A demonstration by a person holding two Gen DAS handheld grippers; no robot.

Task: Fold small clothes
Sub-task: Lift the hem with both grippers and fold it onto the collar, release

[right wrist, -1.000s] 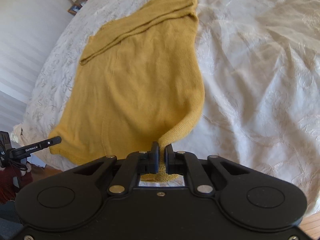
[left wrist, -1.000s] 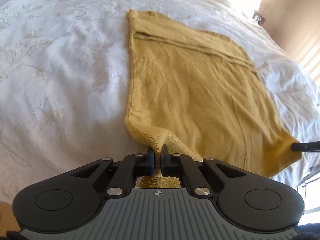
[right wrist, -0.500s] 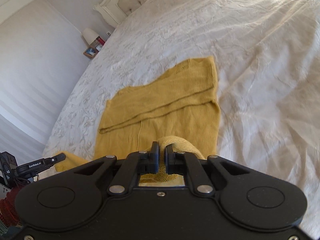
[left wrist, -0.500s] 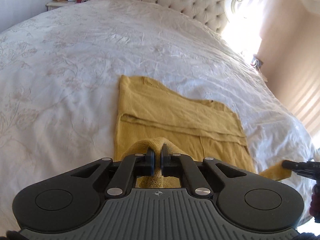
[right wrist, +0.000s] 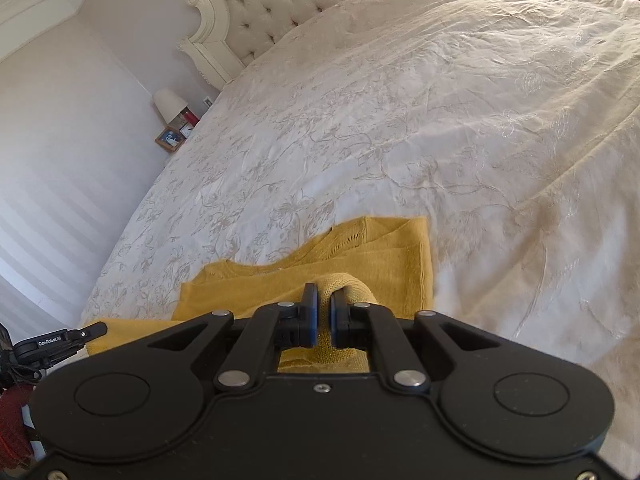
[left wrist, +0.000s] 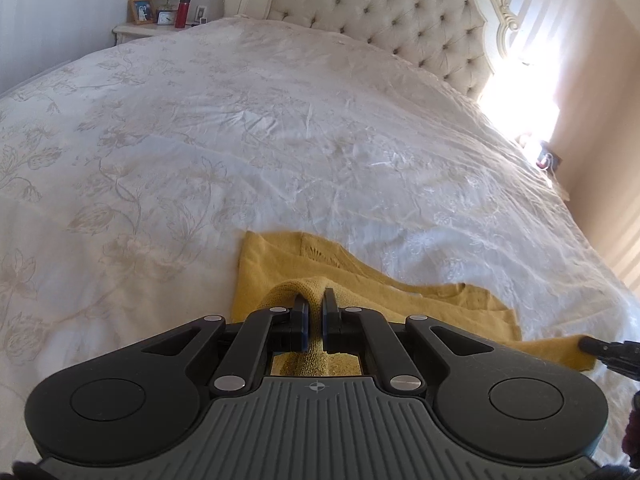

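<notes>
A mustard yellow knit garment (left wrist: pixel 288 264) lies on the white bedspread, its far edge flat and its near part lifted. My left gripper (left wrist: pixel 314 306) is shut on the garment's near left corner, a fold of knit bulging over its fingertips. My right gripper (right wrist: pixel 324 306) is shut on the near right corner of the same yellow garment (right wrist: pixel 380 256) in the same way. The lifted near edge hangs over the flat far part. Each gripper shows at the edge of the other's view: the right one (left wrist: pixel 600 350) and the left one (right wrist: pixel 60 342).
The white floral bedspread (left wrist: pixel 280 140) stretches to a tufted cream headboard (left wrist: pixel 384 12). A nightstand (left wrist: pixel 148 30) at the far left carries a lamp, a photo frame, a clock and a red bottle. Bright sunlight floods the right wall.
Both grippers have carried the garment's near corners up and forward toward the headboard, doubling the near half over the far part. The views have tilted up, so the headboard and nightstand show.
</notes>
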